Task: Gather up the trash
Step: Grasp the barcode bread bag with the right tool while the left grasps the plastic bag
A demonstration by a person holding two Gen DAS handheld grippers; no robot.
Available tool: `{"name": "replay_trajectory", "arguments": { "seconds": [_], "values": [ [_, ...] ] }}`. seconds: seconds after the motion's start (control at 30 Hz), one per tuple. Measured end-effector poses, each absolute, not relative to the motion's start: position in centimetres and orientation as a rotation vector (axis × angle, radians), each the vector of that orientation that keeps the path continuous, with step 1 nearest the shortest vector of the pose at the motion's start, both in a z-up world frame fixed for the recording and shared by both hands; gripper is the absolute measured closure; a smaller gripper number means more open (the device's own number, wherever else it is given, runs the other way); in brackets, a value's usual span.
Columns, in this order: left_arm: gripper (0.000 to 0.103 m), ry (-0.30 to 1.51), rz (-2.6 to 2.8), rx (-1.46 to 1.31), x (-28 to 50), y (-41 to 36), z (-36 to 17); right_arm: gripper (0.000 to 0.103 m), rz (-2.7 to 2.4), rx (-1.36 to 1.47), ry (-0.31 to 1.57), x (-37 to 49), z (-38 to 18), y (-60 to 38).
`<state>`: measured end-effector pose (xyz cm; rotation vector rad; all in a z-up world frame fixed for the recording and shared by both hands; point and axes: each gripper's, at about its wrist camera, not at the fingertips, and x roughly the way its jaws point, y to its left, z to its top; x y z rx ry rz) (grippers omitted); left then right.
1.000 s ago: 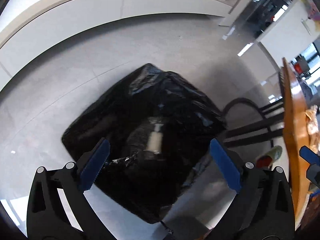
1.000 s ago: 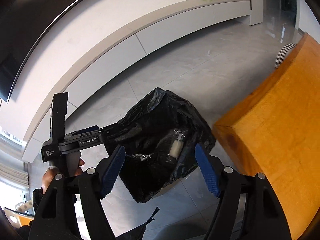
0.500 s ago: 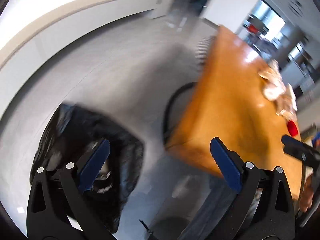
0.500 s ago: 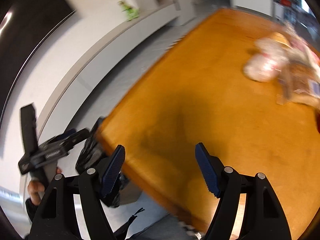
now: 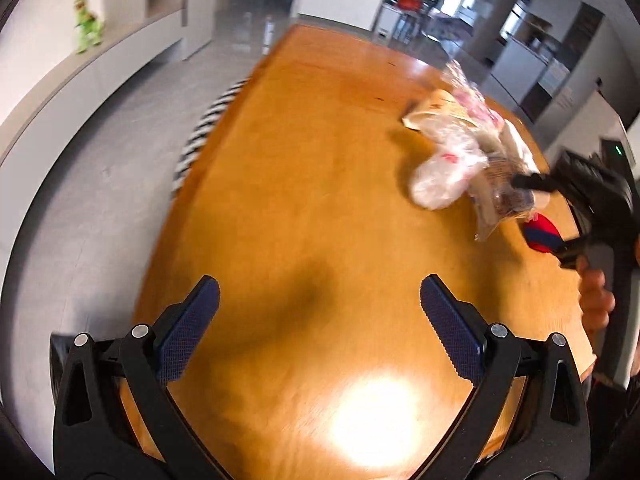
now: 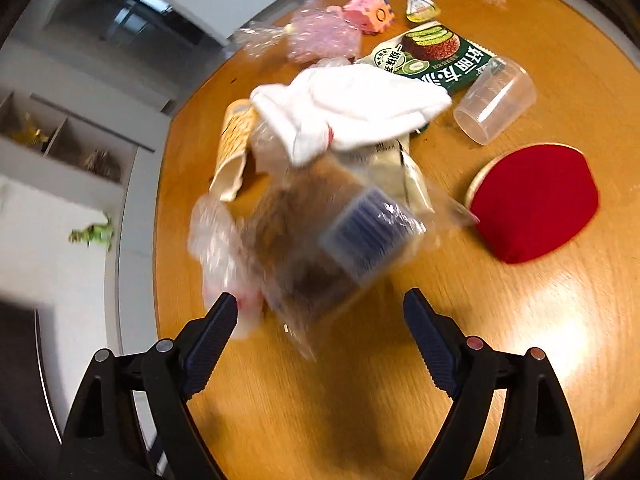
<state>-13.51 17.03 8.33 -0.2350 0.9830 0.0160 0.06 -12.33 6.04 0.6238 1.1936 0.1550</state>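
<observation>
A round wooden table (image 5: 304,208) fills both views, its near-left edge curving above grey floor (image 5: 100,152). The left wrist view takes in the widest sweep: a long low white cabinet (image 5: 120,52) with a green dinosaur toy (image 5: 87,26) on top, a black-and-white striped object (image 5: 208,120) on the floor beside the table edge, and a black corner, possibly a bag, low at the left (image 5: 58,356). None of the striped object shows in the right wrist view, which instead looks down close on the trash heap (image 6: 320,200) and shows wall shelves (image 6: 60,144) at the left.

The left gripper (image 5: 320,320) has its jaws spread wide with nothing between them, over bare tabletop well short of the heap (image 5: 460,160). That stretch of wood between it and the trash is open. At the far right of this view the right gripper's black body appears beside the heap, held in a hand (image 5: 596,300).

The right gripper (image 6: 316,332) is also spread wide and empty, its fingertips just short of the heap's nearest piece, a blurred clear plastic bag with brown contents (image 6: 304,240). Behind that lie a white crumpled cloth or bag (image 6: 348,112), a green snack packet with Chinese print (image 6: 440,60), a pink cellophane wrapper (image 6: 320,36) and a paper sleeve (image 6: 234,148). To the right, apart from the pile, sit a red table-tennis paddle (image 6: 536,204) and a clear measuring cup (image 6: 496,104) tipped on its side. A small triangular packet (image 6: 420,10) lies farthest back. Bare wood surrounds the paddle on its near and right sides.
</observation>
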Motion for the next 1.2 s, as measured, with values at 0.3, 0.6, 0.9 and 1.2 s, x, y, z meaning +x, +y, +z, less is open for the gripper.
{"name": "replay_trajectory", "arguments": {
  "seconds": [0.3,0.6,0.9,1.2],
  "values": [
    [0.006,0.973,-0.052,-0.030,-5.7,12.2,8.0,0.017,0.080,0.638,1.223,4.4,4.6,-12.5],
    [0.006,1.052,-0.120,0.082,0.8,9.4,5.3,0.045,0.197,0.599,1.179,1.4,5.8,-14.7],
    [0.056,1.048,-0.157,-0.022,0.2,9.8,4.7,0.047,0.263,0.551,1.130,-1.9,7.2,-15.6],
    [0.056,0.935,-0.133,-0.063,-8.7,13.0,8.6,0.047,0.359,0.503,1.104,-6.6,8.6,-14.4]
  ]
}}
